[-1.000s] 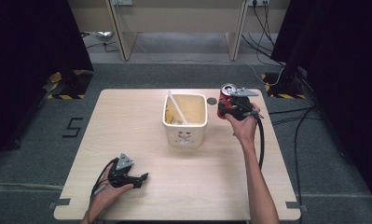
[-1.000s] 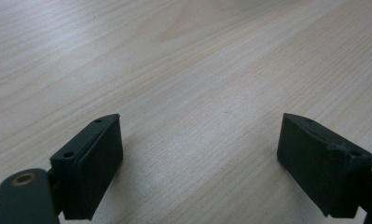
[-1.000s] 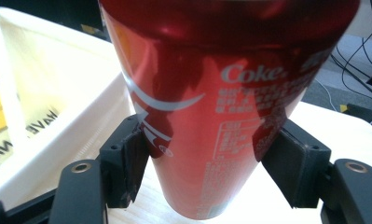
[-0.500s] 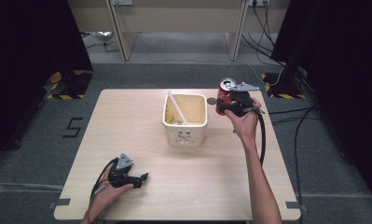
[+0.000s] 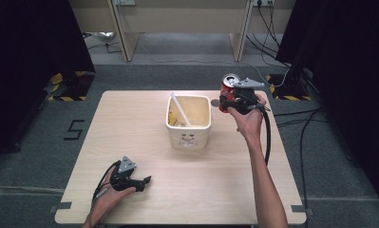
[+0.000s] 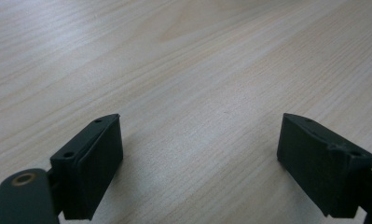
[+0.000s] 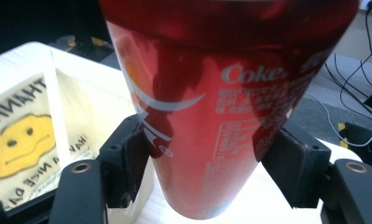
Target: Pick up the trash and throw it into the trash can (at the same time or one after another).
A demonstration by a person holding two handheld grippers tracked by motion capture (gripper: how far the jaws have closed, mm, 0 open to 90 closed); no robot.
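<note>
Beside bin (image 5: 188, 135): right hand-held gripper (image 5: 232, 100) clamps Coke can (image 7: 221, 93), upright.

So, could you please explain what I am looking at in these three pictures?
A person at a wooden table holds a hand-operated two-jaw gripper in each hand. One camera looks down from above; the other two ride on the grippers, looking along their black jaws. The right gripper is shut on a red Coke can, held beside a cream square container with a white utensil inside. The left gripper rests open near the table's front edge, holding nothing.
</note>
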